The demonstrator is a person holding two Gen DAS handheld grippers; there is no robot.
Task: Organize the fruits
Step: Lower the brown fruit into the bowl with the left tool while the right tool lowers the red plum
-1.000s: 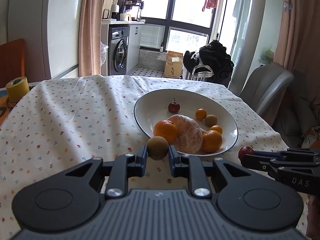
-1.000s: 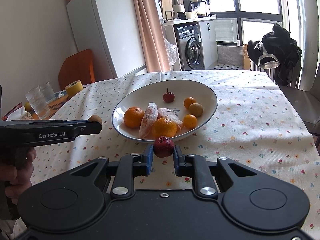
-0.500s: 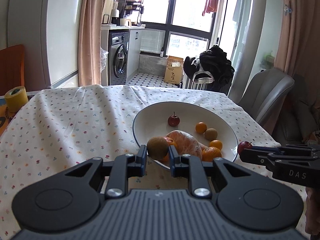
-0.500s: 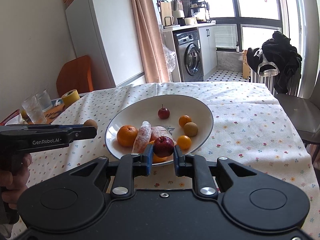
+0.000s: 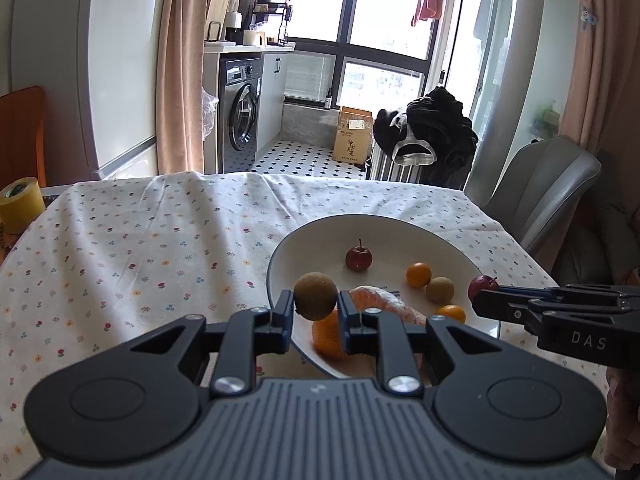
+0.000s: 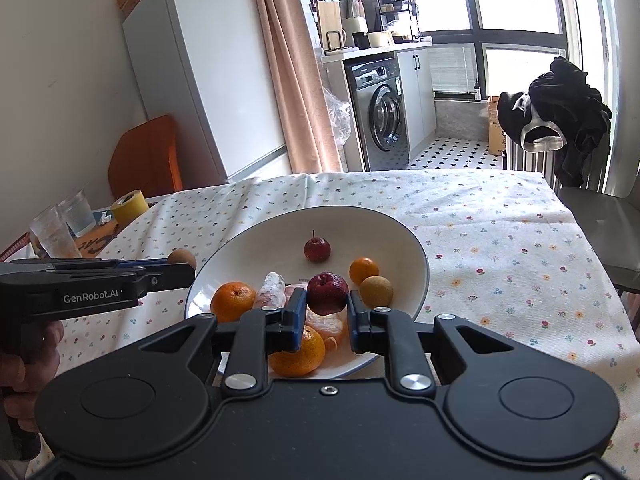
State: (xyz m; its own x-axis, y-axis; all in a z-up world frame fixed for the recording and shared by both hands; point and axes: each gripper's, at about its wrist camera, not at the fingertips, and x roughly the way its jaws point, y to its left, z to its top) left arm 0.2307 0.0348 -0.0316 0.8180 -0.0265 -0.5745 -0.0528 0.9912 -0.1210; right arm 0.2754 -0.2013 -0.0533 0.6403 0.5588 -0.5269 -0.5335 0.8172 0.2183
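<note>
My left gripper (image 5: 315,312) is shut on a brown round fruit (image 5: 315,295), held over the near left rim of the white bowl (image 5: 400,224). My right gripper (image 6: 328,312) is shut on a small red apple (image 6: 327,293) above the bowl's (image 6: 404,236) near side. In the bowl lie another small red apple (image 6: 317,249), oranges (image 6: 233,300), small tangerines (image 6: 363,269), a brown fruit (image 6: 376,291) and a peeled fruit in plastic wrap (image 6: 272,290). Each gripper shows in the other's view: the right one (image 5: 486,300), the left one (image 6: 180,266).
The bowl sits on a flowered tablecloth (image 5: 140,248). A yellow tape roll (image 6: 129,206) and drinking glasses (image 6: 56,232) stand at the table's left end. A grey chair (image 5: 540,196) is at the right, with clothes draped on a rack (image 5: 428,132) behind the table.
Both grippers have risen and moved forward with their fruits, from the tablecloth in front of the bowl to above the bowl's near part.
</note>
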